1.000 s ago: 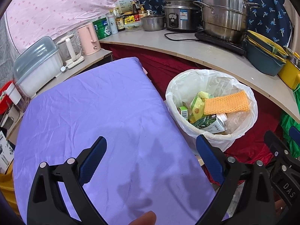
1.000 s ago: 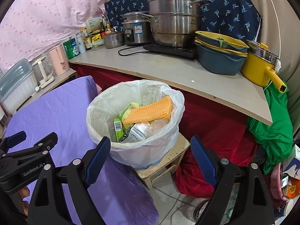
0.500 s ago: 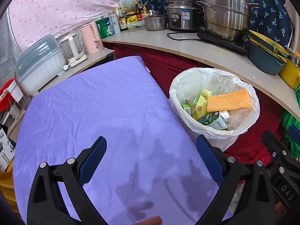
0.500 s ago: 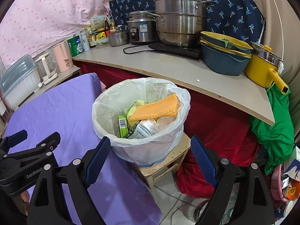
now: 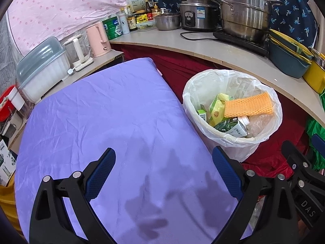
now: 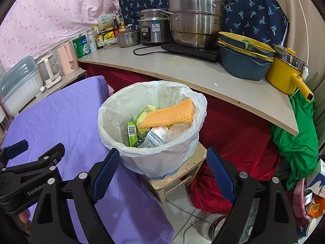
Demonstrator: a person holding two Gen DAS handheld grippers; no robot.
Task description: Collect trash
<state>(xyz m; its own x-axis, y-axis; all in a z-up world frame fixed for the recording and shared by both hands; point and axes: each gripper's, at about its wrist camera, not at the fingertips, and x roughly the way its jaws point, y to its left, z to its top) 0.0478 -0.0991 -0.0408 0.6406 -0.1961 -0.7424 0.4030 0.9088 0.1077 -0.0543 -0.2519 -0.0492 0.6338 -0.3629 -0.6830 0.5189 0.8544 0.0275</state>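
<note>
A bin with a white plastic liner [image 5: 203,85] [image 6: 113,109] stands on a small wooden stool [image 6: 178,177] beside the purple-covered table [image 5: 105,109] [image 6: 52,120]. In it lie an orange foam net [image 5: 248,106] [image 6: 168,113], a yellow-green packet [image 5: 216,109], a green carton [image 5: 231,127] [image 6: 151,139] and a small green box [image 6: 132,132]. My left gripper [image 5: 163,172] is open and empty above the purple cloth, left of the bin. My right gripper [image 6: 161,168] is open and empty in front of the bin.
A curved counter [image 6: 182,71] behind the bin carries steel pots [image 6: 195,14], a rice cooker [image 6: 153,28], stacked blue and yellow bowls [image 6: 243,61], a yellow pot [image 6: 284,75] and bottles. A pink kettle [image 5: 97,38] and a plastic box [image 5: 42,69] stand at the left. Red and green cloth hang below the counter.
Both grippers have drawn slightly back and left, so the bin sits a little farther right in each view. Both stay open and empty. The trash in the bin has not moved.
</note>
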